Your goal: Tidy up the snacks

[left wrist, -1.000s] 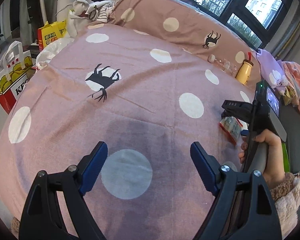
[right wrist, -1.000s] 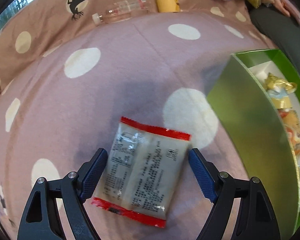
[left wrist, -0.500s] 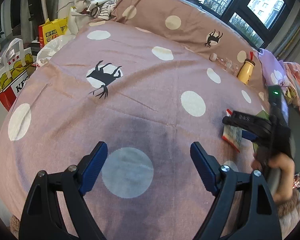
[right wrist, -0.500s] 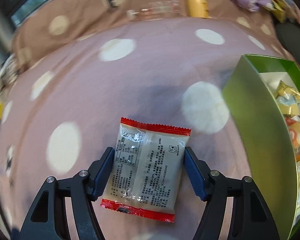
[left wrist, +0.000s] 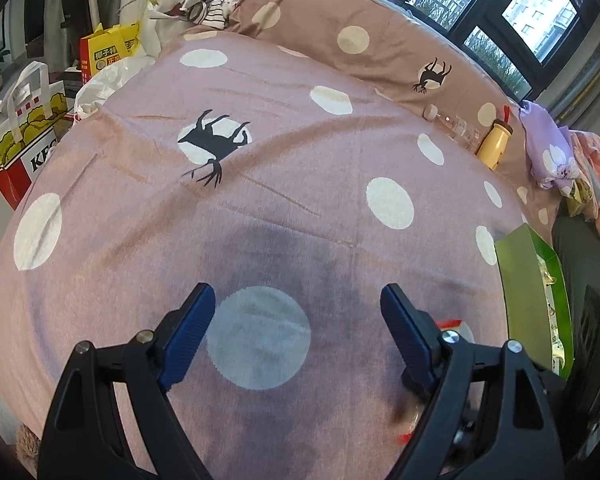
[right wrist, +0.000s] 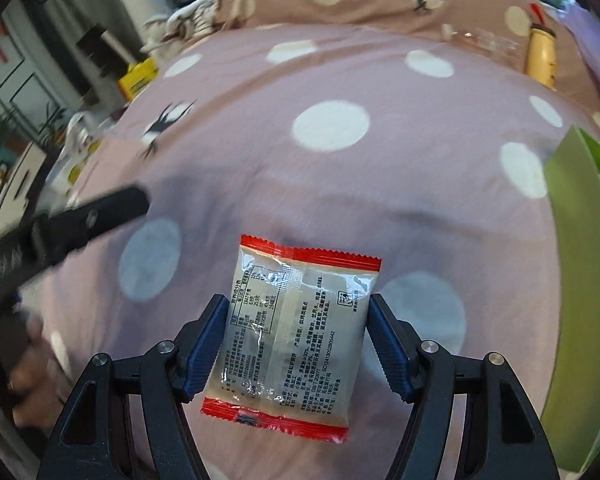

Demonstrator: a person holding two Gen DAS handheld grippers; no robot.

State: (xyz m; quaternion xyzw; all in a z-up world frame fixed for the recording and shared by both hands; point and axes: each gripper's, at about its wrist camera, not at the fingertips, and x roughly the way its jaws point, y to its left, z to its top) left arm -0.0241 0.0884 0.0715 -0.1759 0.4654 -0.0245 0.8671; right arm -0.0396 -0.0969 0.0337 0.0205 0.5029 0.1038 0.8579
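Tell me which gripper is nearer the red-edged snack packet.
Right. The right gripper has its pads clamped on both sides of the snack packet, holding it. The left gripper is open over bare bedspread, with the packet off to its right.

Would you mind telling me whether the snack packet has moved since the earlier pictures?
Yes. Clamped in the right gripper, the snack packet has been carried away from the green box, which now sits farther right in the right wrist view.
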